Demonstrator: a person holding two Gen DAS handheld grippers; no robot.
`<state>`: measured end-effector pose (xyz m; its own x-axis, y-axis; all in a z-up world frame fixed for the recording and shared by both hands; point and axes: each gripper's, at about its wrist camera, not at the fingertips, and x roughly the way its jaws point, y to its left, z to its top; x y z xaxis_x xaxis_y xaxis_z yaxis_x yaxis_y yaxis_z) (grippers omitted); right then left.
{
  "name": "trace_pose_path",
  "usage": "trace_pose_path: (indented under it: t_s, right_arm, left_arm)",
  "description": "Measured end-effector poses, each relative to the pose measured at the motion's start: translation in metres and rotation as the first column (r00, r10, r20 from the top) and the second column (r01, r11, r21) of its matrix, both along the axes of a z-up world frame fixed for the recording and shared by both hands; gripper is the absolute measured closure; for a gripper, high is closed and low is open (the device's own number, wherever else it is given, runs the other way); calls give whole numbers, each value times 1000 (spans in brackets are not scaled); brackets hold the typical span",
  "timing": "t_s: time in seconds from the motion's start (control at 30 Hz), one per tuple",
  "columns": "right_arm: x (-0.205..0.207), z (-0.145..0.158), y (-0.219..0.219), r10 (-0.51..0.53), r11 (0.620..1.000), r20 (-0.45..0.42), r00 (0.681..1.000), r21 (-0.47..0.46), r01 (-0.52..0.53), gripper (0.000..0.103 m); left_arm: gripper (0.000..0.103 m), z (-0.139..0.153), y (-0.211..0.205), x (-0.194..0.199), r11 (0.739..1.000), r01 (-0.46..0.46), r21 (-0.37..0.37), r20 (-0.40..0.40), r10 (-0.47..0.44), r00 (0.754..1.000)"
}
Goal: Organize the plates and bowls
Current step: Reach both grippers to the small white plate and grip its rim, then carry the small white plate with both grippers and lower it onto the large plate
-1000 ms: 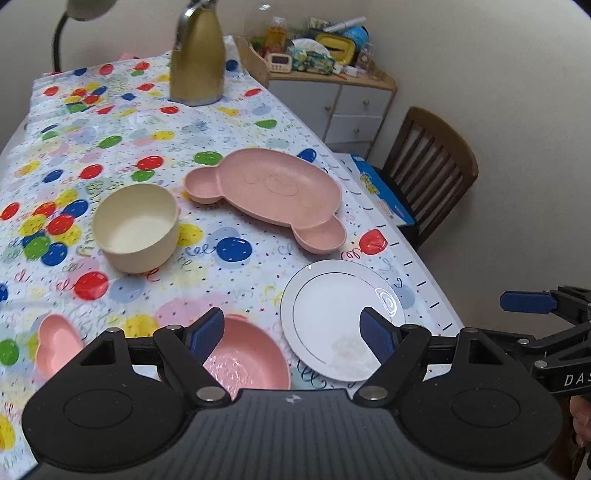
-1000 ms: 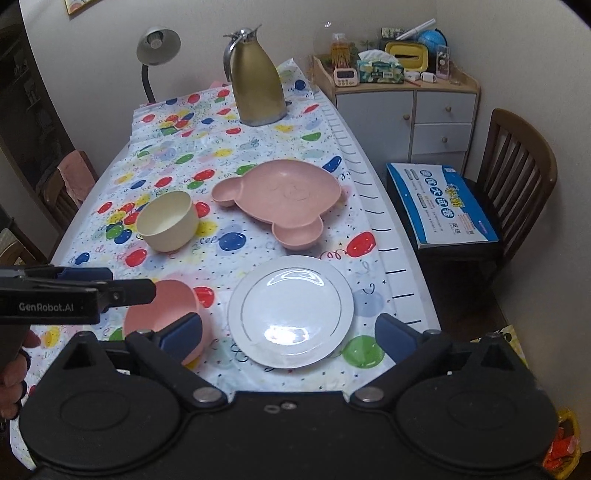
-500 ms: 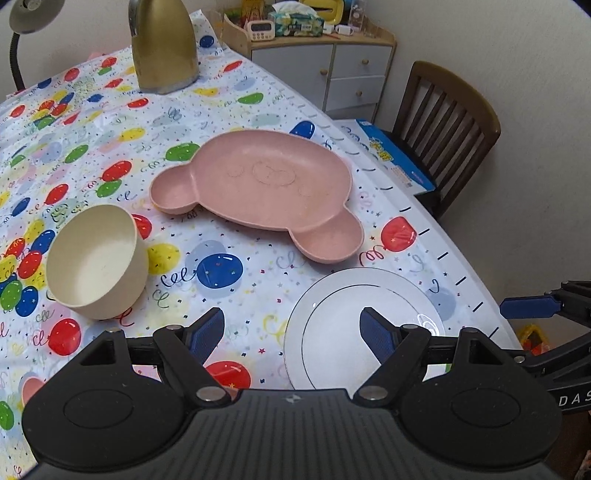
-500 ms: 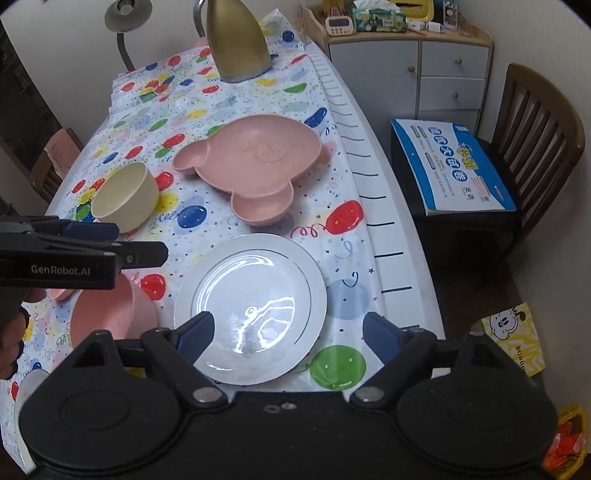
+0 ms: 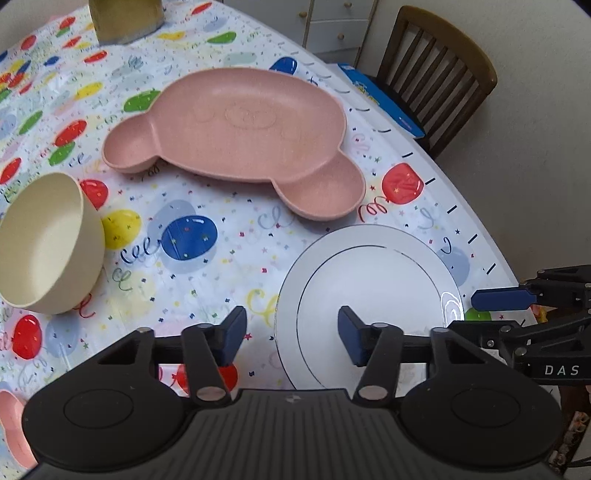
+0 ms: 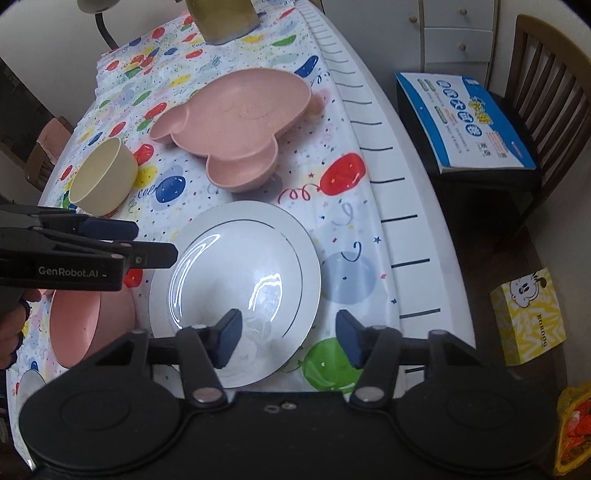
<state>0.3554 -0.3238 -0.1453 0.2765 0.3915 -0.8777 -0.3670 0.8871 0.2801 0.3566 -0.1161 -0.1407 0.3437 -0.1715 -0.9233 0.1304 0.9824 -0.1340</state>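
Plates and bowls lie spread over the surface (image 6: 399,206), which wears a balloon-print cloth. Nearest is the white plate (image 6: 236,288), round with a thin dark ring, close to the near edge. The left tool (image 5: 291,334) hangs over this plate's left rim, one pad above the cloth and the other above the plate; its jaws are closing, and neither pad presses on anything. The right tool (image 6: 288,338) hangs over the plate's near right rim, one pad above the plate and the other above a green balloon on the cloth; its jaws are closing too, with nothing pinched between them.

Beyond the white plate sits the pink bear-shaped plate (image 5: 236,133), flat on the cloth, one ear compartment just beside the white rim. The cream bowl (image 5: 44,243) stands to the left, apart from both. A pink bowl (image 6: 85,328) rests just left of the white plate. A gold jug (image 6: 225,18) stands at the far end. A wooden chair (image 6: 546,74) beside the surface carries a blue-and-white book (image 6: 465,122).
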Motion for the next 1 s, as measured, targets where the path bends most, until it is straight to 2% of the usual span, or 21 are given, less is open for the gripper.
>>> trace_pose_path:
  t_s: [0.1,0.2,0.5,0.8,1.0]
  right_arm:
    - [2,-4,-2,3,1000,-20,1000,6,-2,61]
    - [5,-9,-4,-5,1000,-45,999,16,6,68]
    - [13,-16,-8,-30,999,-80,996,20,32,81]
    - [17,-20,-8,-47,998,-110,993,31,51,90]
    - [18,-21,-10,-70,996,-121,990,38,75,92]
  left_arm:
    - [66,-6,2,3,1000,0,-14,-29,-1,1000]
    - [68,-12,4,6,1000,-7,-18,-53,6,999]
    - [81,-24,10,9,998,-28,-59,-98,22,995]
    - [84,-24,15,10,995,-47,-93,-97,38,995]
    - [85,-21,18,7,992,-67,-104,-89,58,994]
